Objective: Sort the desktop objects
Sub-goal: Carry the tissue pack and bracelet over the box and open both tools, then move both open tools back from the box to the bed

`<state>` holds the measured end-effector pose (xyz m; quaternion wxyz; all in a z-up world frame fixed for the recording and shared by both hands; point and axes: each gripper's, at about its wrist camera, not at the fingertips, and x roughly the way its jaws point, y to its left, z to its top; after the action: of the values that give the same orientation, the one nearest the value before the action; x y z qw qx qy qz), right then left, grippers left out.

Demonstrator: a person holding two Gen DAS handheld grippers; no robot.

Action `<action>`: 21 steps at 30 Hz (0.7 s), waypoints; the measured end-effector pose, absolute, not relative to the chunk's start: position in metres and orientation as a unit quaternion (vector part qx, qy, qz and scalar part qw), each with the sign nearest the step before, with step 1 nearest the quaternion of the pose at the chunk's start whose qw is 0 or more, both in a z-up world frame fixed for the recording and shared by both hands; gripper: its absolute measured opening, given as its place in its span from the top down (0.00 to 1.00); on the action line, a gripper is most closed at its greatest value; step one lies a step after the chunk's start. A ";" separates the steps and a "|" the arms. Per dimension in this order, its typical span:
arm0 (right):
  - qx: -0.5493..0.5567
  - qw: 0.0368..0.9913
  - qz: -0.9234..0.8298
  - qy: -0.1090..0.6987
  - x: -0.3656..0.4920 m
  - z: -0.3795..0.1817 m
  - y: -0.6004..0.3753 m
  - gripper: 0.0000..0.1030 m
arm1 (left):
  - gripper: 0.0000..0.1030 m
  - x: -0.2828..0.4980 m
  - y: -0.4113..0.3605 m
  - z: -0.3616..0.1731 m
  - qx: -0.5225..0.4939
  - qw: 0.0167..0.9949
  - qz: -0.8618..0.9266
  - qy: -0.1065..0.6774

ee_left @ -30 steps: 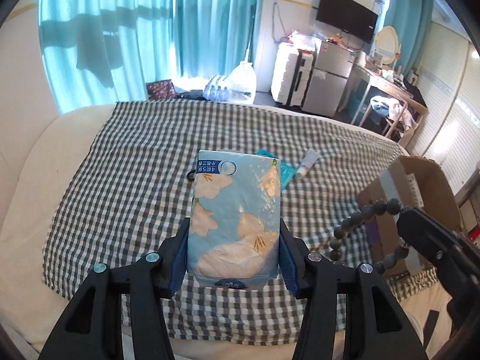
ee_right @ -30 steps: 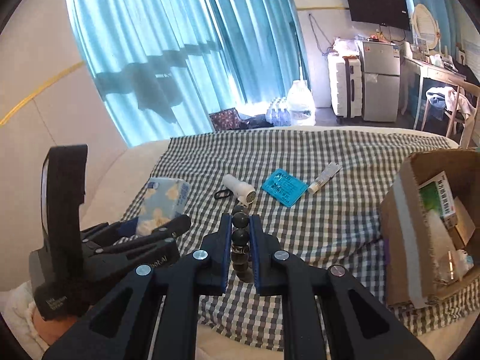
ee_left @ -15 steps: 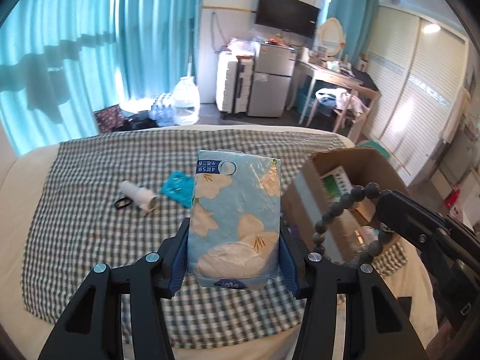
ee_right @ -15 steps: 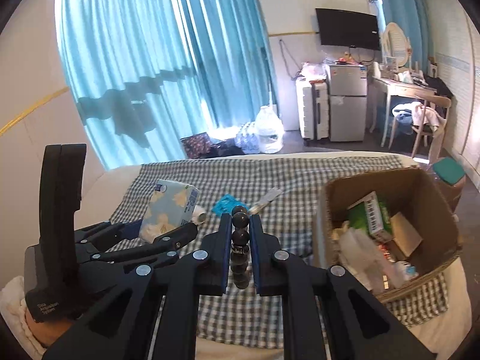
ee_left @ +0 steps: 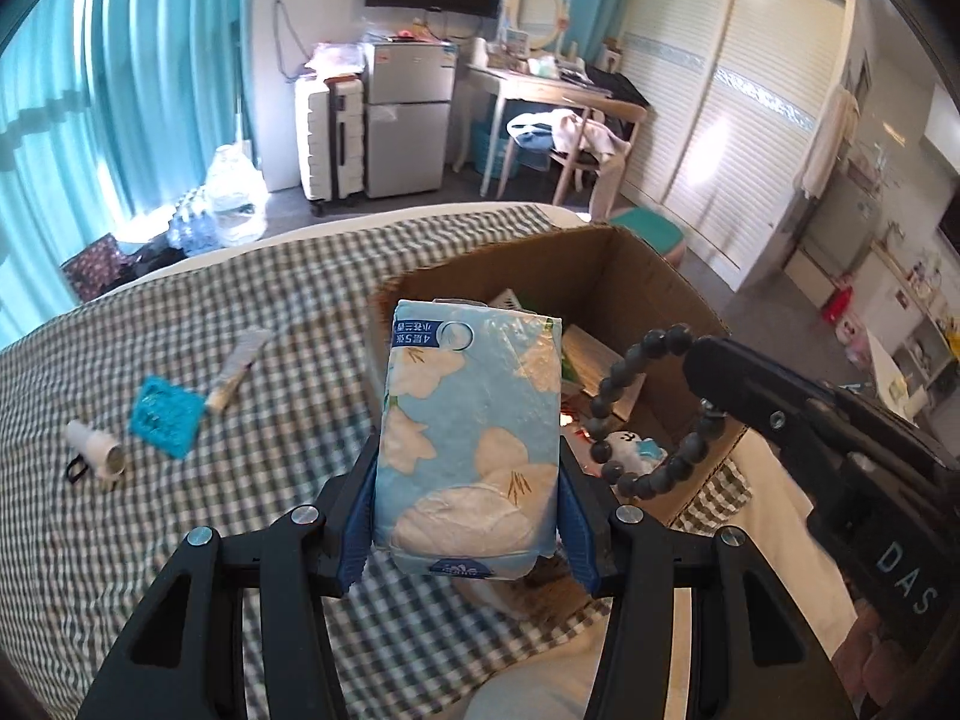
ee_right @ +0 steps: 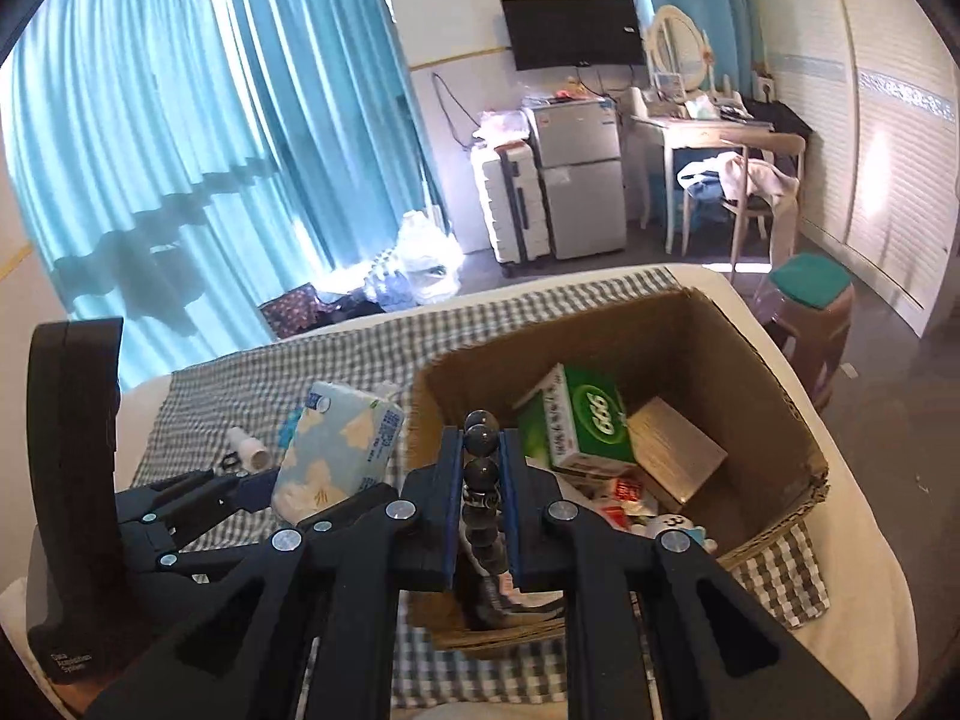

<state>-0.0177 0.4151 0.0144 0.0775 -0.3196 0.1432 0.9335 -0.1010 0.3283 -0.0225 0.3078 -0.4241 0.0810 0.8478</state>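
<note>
My left gripper (ee_left: pixel 468 480) is shut on a blue tissue pack (ee_left: pixel 471 426) with white flowers, held above the near-left edge of the open cardboard box (ee_left: pixel 606 264). My right gripper (ee_right: pixel 482 456) is shut on a dark bead bracelet (ee_right: pixel 480 462), over the box (ee_right: pixel 780 396); the bracelet (ee_left: pixel 636 408) loops from its tip in the left wrist view. Inside the box lie a green carton (ee_right: pixel 582 420), a brown flat box (ee_right: pixel 675 450) and small items. On the checked cloth (ee_left: pixel 180 528) lie a teal packet (ee_left: pixel 165 414), a tube (ee_left: pixel 237 369) and a white roll (ee_left: pixel 96 447).
The box sits at the bed's right end, near the mattress edge. Beyond are teal curtains (ee_right: pixel 150 150), a suitcase (ee_right: pixel 510 204), a small fridge (ee_right: pixel 576 174), a desk with a chair (ee_right: pixel 756 180), a stool (ee_right: pixel 810 312) and water bottles (ee_left: pixel 234 198) on the floor.
Both grippers have swung right across the bed, from over the loose items to the cardboard box, each keeping its load. The box now fills the view's middle.
</note>
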 end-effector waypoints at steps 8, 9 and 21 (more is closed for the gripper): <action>-0.339 0.108 0.919 0.170 -0.030 -0.014 0.455 0.86 | 0.22 -0.107 0.375 -0.063 -0.454 0.301 0.830 0.117; -0.340 0.116 0.917 0.172 -0.031 -0.016 0.458 0.71 | 0.18 -0.108 0.374 -0.064 -0.452 0.297 0.833 0.121; -0.308 0.146 0.924 0.172 -0.005 0.003 0.431 0.30 | 0.00 -0.093 0.293 -0.026 -0.370 0.161 0.904 0.142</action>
<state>-0.0052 0.4308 0.0025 0.1455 -0.3079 0.1721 0.9243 -0.0928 0.2933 -0.0259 0.1610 -0.3697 0.1419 0.9040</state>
